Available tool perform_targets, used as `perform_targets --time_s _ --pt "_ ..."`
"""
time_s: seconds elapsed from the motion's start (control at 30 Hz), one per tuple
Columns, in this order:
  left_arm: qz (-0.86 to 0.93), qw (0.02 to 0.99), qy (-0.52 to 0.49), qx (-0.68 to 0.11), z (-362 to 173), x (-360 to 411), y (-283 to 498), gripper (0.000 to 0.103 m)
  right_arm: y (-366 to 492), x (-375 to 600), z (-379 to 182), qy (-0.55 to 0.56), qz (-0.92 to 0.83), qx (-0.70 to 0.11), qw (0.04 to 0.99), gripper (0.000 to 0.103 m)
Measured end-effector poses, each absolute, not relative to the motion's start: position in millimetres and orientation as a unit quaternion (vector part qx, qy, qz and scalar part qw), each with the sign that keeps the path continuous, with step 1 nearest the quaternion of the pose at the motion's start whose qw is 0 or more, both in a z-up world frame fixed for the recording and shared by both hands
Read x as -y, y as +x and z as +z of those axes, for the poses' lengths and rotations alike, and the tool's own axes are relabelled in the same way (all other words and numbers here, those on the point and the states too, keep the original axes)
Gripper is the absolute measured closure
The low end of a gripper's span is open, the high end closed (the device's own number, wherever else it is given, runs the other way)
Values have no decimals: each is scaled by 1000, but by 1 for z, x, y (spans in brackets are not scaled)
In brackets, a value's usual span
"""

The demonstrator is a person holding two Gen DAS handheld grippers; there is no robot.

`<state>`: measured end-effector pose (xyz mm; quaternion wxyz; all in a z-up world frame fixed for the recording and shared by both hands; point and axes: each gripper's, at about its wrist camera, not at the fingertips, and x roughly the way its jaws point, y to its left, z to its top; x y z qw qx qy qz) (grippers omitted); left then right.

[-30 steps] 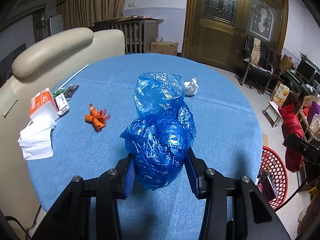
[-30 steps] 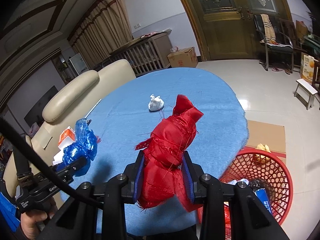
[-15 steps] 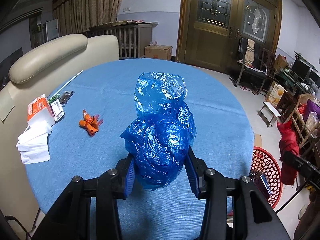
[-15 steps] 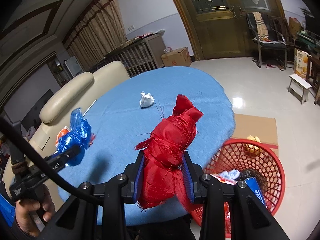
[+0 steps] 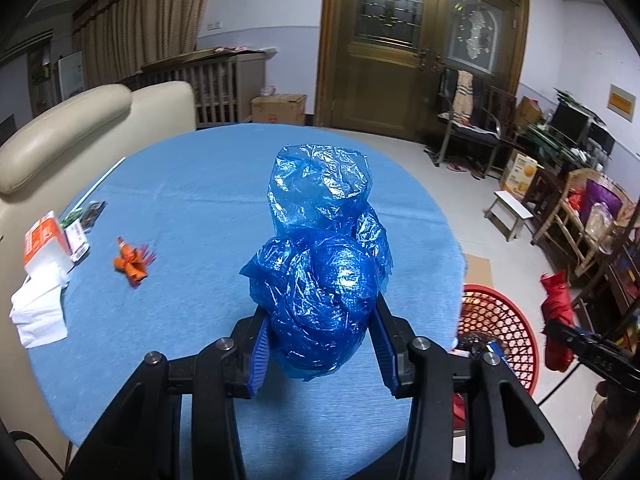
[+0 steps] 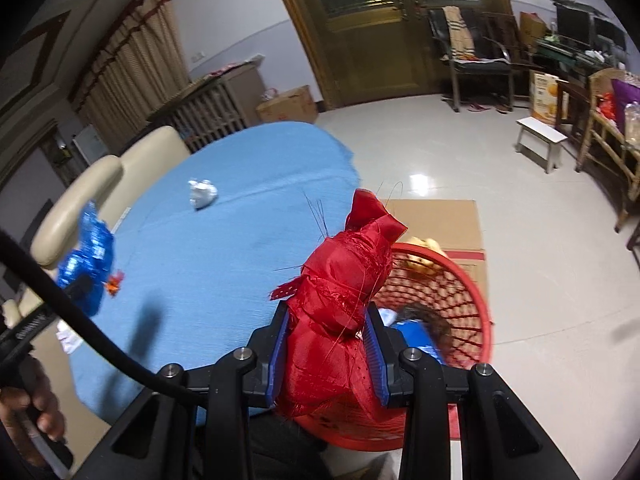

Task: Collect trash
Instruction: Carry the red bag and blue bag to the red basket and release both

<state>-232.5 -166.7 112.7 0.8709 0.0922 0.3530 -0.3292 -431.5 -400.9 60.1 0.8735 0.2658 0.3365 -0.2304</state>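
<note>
The left gripper (image 5: 320, 344) is clamped on a blue plastic bag (image 5: 320, 264), a crinkled, glossy, half-translucent bundle that fills the centre of the left wrist view, its knotted body wedged between the blue-padded fingers and a looser puff standing up above. The right gripper (image 6: 328, 356) is closed around a wad of red fabric (image 6: 340, 308), shiny and woven, with frayed threads sticking out and a folded peak at the top. Both bundles are held up in the air. In the right wrist view the red wad sits in front of a red basket (image 6: 472, 292), a round plastic lattice on the floor at lower right of the frame, beside the edge of the round table (image 6: 224, 264) with its blue woven cloth; dark and blue items lie inside the basket, blurred. That view also shows a crumpled white paper ball (image 6: 202, 194) on the cloth at upper left, which the left wrist view does not show. The left wrist view alone shows, at the left of the frame, an orange wrapper (image 5: 132, 264) twisted on the cloth, white tissues (image 5: 38, 308) and an orange-and-white box (image 5: 42, 240) near the table's edge.
</note>
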Motion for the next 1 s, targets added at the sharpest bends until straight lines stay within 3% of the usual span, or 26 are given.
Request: perform_targets --time_s 0.5,0.53,0.57,0.6,1.0 --pt "-409 838 127 -339 118 216 -271 56 -426 431 21 284 -244 -386 843 62" --pt "-411 836 129 -339 117 218 -273 56 -424 433 19 283 -248 -389 841 56" --pt "-416 833 132 -340 117 221 -275 56 -423 437 17 285 -251 -391 839 37" --pt "-420 831 135 -340 116 223 -277 56 -421 439 16 287 -253 -391 837 26" --pt "-462 798 176 -345 106 259 -299 56 -455 467 34 325 -288 -334 836 25"
